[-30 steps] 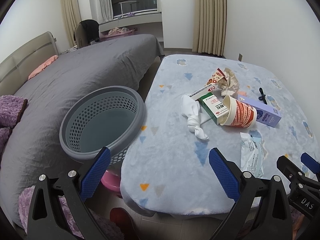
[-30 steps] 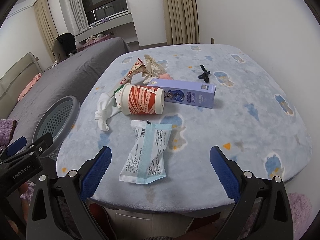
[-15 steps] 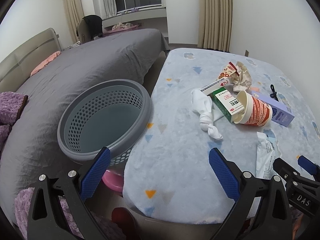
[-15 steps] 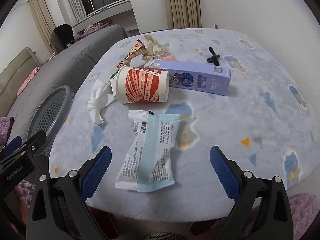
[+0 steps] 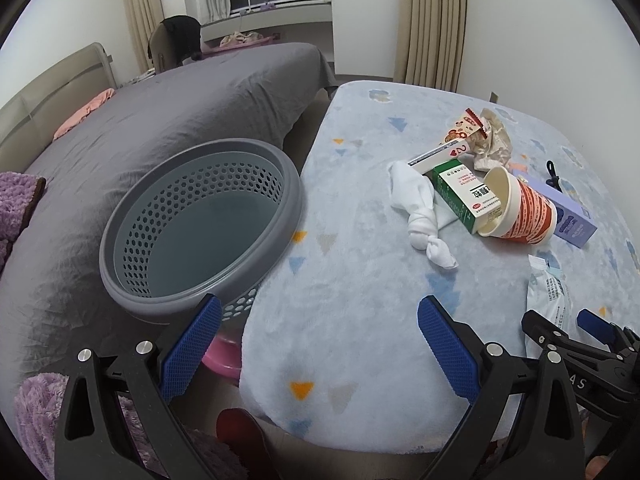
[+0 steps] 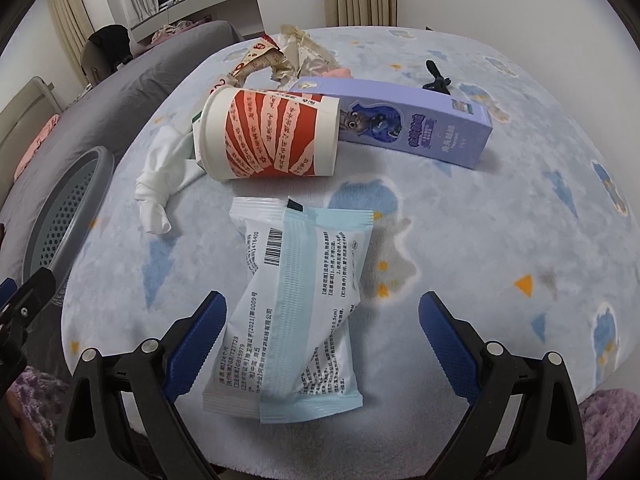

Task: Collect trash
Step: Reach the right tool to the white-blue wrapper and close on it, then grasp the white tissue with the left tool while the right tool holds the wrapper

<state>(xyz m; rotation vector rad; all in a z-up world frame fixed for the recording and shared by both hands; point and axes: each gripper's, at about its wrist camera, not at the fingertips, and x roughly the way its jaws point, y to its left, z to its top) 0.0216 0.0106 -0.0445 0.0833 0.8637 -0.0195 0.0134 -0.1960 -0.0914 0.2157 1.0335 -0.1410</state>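
A white and pale-blue plastic packet lies flat on the blanket-covered table, its near end between my right gripper's open fingers; it also shows in the left wrist view. Behind it lie a red-and-white paper cup on its side, a purple box, a knotted white cloth, a green-and-white carton and crumpled wrappers. A grey perforated basket stands left of the table. My left gripper is open and empty over the table's near left edge.
A bed with a grey cover runs along the left. A small black clip lies at the table's far side. A pink object sits on the floor under the basket. The wall is close on the right.
My right gripper has moved forward and down, so the packet's near end now sits between its fingers. My left gripper has shifted closer to the basket and table edge.
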